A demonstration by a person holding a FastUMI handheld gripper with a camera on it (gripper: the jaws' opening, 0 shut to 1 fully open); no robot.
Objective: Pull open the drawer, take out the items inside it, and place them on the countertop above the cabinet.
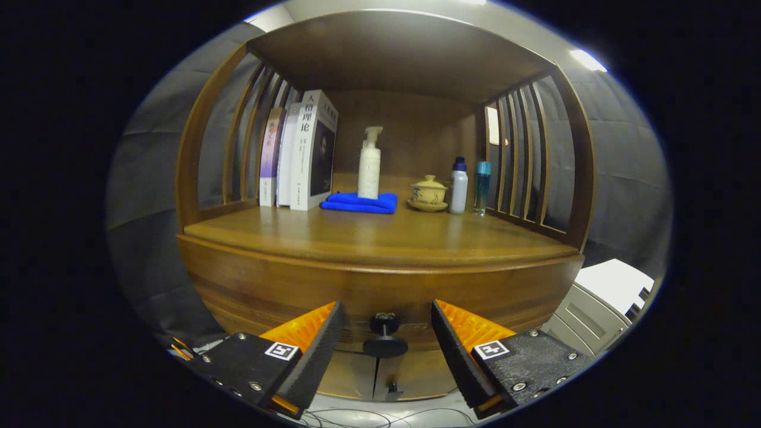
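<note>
Drawer knob [384, 336] centred between the spread-apart fingers [385, 333], untouched, on closed drawer front [380, 291] under the worktop [368, 238]; lined up so, probably, for closing and pulling.

Wooden cabinet [380, 285] with curved front, slatted sides [523, 154] and a roof panel over an open counter [368, 235]. At the back: three upright books [300, 151], pump bottle [369, 163] standing on a folded blue cloth [359, 203], lidded cup [428, 192] on a saucer, two small bottles [458, 185] beside it. Grey cloth walls [148, 178] around. Ceiling lights [585, 59] above. White appliance [600, 303] low beside the cabinet. Cables [357, 419] on the floor.
</note>
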